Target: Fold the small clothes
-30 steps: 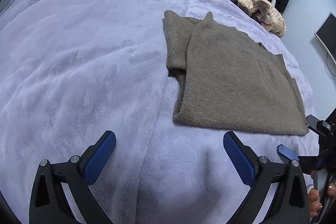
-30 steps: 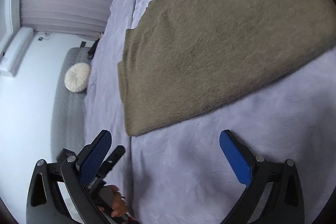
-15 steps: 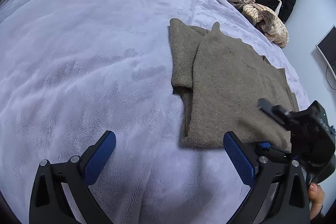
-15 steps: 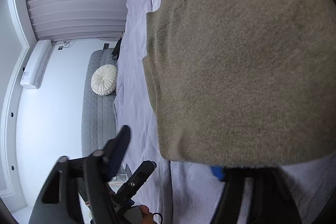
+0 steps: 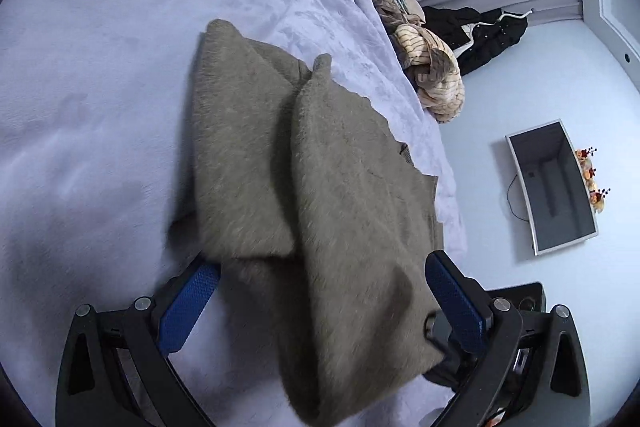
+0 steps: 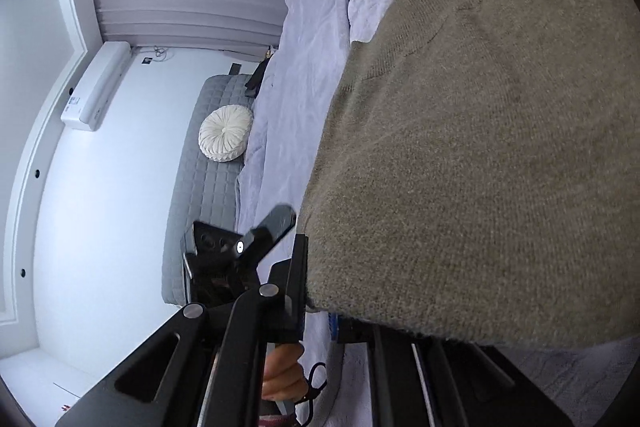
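A fuzzy olive-brown sweater (image 5: 320, 195), folded lengthwise, lies on the lavender blanket (image 5: 100, 67). Its near end is lifted off the bed and drapes between the two views. My left gripper (image 5: 320, 303) is open, its blue pads (image 5: 188, 307) either side of the raised sweater end, with cloth hanging over the gap. My right gripper (image 6: 320, 307) is shut on the sweater's near edge (image 6: 480, 187), which fills most of the right wrist view and hides the right finger.
A pile of striped and beige clothes (image 5: 424, 67) lies at the bed's far edge, with a black coat (image 5: 480, 31) beyond. A monitor (image 5: 552, 187) stands by the wall. A round white cushion (image 6: 226, 133) rests on a grey quilted headboard.
My right gripper closed on the sweater's near edge and lifted it. My left gripper moved forward under the raised end; both views tilted.
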Demonstrator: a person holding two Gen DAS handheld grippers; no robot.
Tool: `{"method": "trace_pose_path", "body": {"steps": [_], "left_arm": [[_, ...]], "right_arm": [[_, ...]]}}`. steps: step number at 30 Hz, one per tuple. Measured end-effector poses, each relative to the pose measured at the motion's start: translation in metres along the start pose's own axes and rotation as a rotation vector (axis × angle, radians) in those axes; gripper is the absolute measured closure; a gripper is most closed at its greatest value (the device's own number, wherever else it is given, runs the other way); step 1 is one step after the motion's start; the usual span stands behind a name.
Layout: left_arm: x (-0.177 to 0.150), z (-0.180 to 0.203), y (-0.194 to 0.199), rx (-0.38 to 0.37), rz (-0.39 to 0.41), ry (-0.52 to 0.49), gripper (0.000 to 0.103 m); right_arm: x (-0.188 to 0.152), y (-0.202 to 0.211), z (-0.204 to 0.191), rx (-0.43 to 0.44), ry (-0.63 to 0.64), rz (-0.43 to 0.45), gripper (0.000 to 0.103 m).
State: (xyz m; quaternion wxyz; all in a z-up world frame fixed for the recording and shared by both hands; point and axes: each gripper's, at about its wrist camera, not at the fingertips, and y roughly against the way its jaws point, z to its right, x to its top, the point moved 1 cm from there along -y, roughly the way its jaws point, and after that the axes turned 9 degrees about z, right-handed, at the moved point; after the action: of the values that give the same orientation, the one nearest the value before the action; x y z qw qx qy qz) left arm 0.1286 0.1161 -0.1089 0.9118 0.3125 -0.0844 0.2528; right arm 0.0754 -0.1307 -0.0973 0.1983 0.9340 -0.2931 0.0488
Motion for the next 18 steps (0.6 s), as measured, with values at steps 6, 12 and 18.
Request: {"method": "trace_pose_path", "body": {"steps": [6, 12, 18], "left_arm": [[0.013, 0.013, -0.039, 0.100, -0.020, -0.045, 0.025], [0.009, 0.022, -0.052, 0.233, -0.040, -0.165, 0.079], [0.008, 0.056, -0.047, 0.323, 0.025, -0.314, 0.080]], "right_arm": [[-0.016, 0.005, 0.009, -0.096, 0.039, -0.098, 0.090], [-0.007, 0.054, -0.017, -0.208, 0.304, -0.125, 0.090], [0.066, 0.060, 0.009, -0.454, 0.356, 0.073, 0.092]]}}
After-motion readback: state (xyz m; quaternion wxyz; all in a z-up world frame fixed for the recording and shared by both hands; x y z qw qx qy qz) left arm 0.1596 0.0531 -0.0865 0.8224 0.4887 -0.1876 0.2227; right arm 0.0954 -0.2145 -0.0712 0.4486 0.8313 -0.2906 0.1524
